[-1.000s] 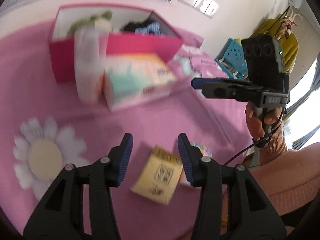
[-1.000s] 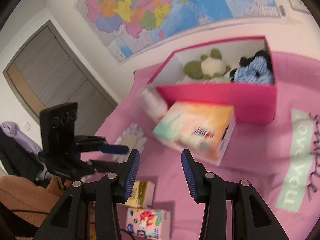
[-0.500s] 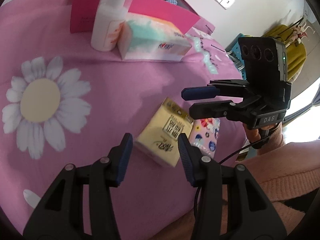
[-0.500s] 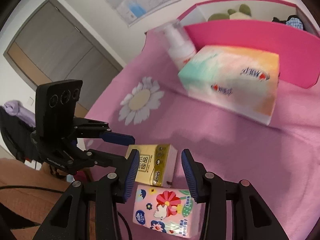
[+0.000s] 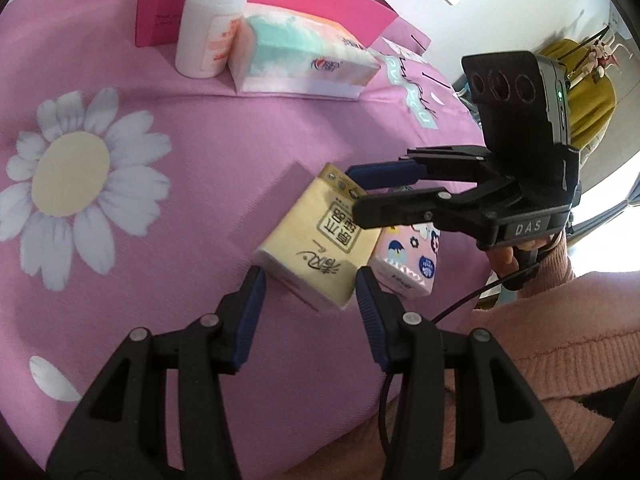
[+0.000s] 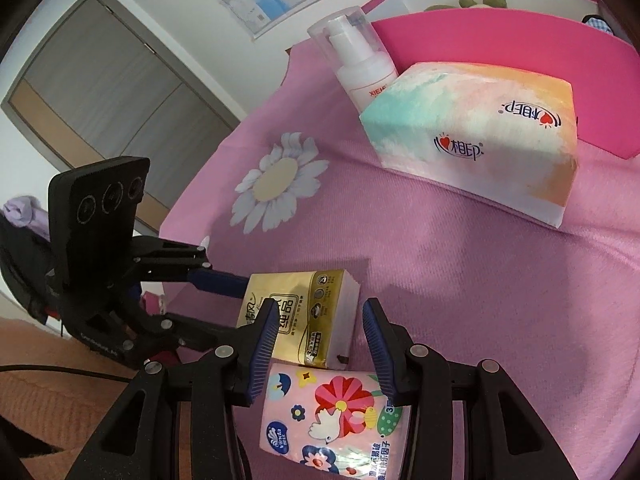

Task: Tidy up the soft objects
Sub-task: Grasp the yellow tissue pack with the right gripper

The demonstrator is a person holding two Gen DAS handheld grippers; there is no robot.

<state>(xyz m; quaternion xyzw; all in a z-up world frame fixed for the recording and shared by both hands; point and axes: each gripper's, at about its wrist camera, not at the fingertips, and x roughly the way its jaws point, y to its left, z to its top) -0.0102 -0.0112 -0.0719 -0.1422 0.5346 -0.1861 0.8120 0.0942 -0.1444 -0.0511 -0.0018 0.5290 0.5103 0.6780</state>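
Since the earlier frames both tongs had come down toward the near edge of the pink cloth [image 5: 224, 128], so the pink box [image 6: 480, 44] with the plush toy [image 6: 484, 0] slid up to the top of each view and the two small tissue packs grew large between the fingers. The left gripper [image 5: 310, 280] pointed steeply down, its blue-padded jaws apart with nothing pressed between them; the yellow tissue pack [image 5: 316, 248] lay just beyond its fingertips, centred in the gap. The right gripper [image 6: 320, 320] (seen from the left camera as a black frame reaching in from the right) also stood with jaws apart and empty, tilted down over the floral tissue pack [image 6: 332, 416], which lay between and slightly under its fingers, touching the yellow pack's side. A hand [image 5: 504, 256] in a salmon knitted sleeve [image 5: 560, 336] gripped the right handle. Farther ahead of both tongs, the large pastel tissue pack [image 6: 476, 136] lay against the pink box front, with a white pump bottle [image 6: 360, 64] standing just beside it.
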